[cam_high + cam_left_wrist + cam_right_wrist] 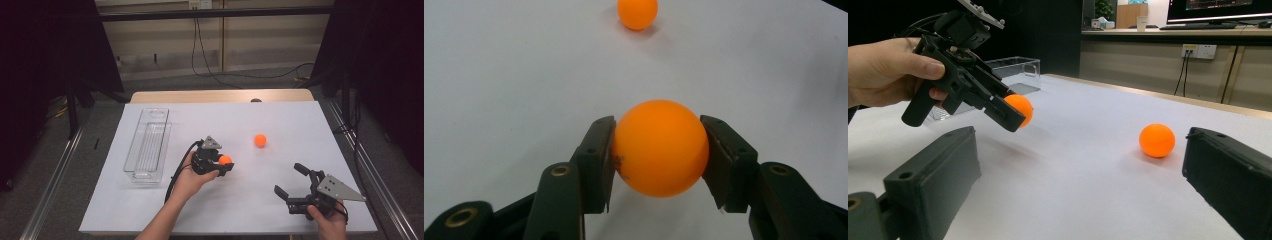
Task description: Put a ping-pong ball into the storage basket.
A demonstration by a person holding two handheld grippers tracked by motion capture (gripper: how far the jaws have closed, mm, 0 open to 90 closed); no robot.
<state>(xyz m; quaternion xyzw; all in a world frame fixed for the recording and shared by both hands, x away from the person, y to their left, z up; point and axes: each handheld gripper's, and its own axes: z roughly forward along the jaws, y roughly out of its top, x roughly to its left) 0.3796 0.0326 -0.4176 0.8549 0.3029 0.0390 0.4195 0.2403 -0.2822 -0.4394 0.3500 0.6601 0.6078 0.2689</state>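
The left gripper [223, 162] is clamped on an orange ball [225, 159], its two pads pressing the ball's sides near the middle, as the left gripper view shows; in the right gripper view the ball hangs clear of the white surface [280, 125], lifted a little above it. A second ball [260, 140] lies loose on the surface, well apart from the first, beyond and to the right of it. The right gripper [290, 178] rests low near the front edge with its jaws wide apart and nothing between them. A clear tray [148, 145] sits to the left of the left hand, and it looks like the likely place for the balls. The main risk, as I judge it, is the held ball slipping: it is smooth, round and light, and flat pads touch it only at two small spots, so a quick swing or a tilt of the wrist toward the tray could let it squirt out, bounce and roll off the surface. Squeezing harder could dent so thin a shell. Released from too high above the tray, the ball might hop back out over the low wall. The loose ball could also roll away if a gripper or sleeve nudges it, since nothing holds it in place.
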